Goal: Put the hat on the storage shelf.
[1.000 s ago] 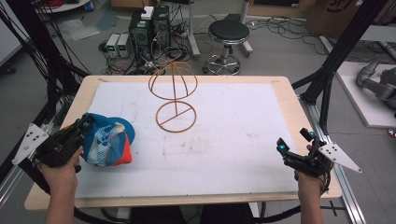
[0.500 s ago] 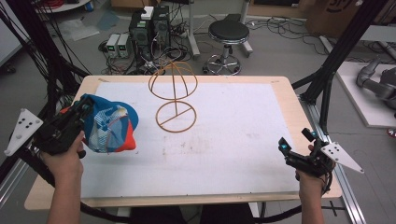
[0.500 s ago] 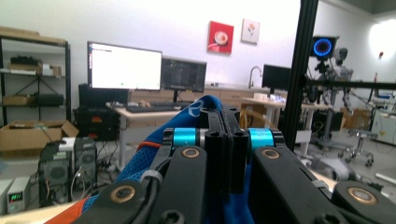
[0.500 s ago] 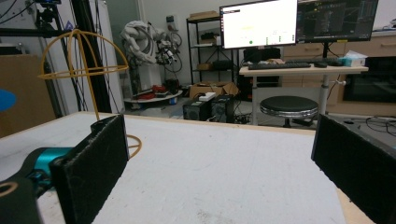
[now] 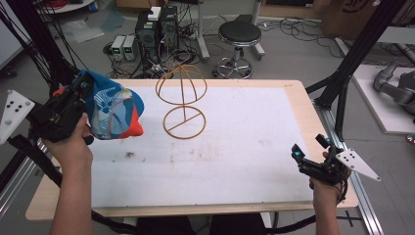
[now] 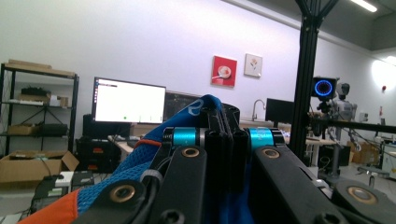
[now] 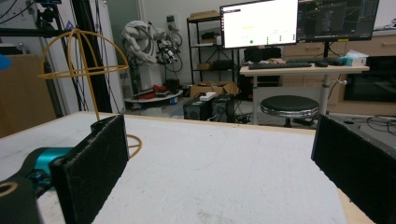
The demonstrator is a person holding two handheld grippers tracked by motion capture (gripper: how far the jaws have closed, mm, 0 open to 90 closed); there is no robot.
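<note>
Blue fabric with white stripes and an orange patch makes up the cap (image 5: 113, 111) that hangs in the air over the left edge of the white-topped wooden surface (image 5: 230, 147), lifted clear of it. The left hand-held gripper (image 5: 73, 100) has its jaws pressed together on the cap's cloth; in the left gripper view the black jaws meet tight with the blue material (image 6: 140, 158) bunched around and under them. The person's left hand (image 5: 68, 142) holds that tool up and tilted away.

Just beside the cap, toward the far middle of the surface, stands a tan wire hat stand (image 5: 182, 100), a domed cage on a thin post over a round ring base, upright and bare.

The right hand-held gripper (image 5: 306, 164) sits low at the near right corner of the surface, well apart from the stand. Its two black padded jaws stand wide apart with nothing between them, and the wire stand (image 7: 84, 70) shows beyond them at the left.
</note>
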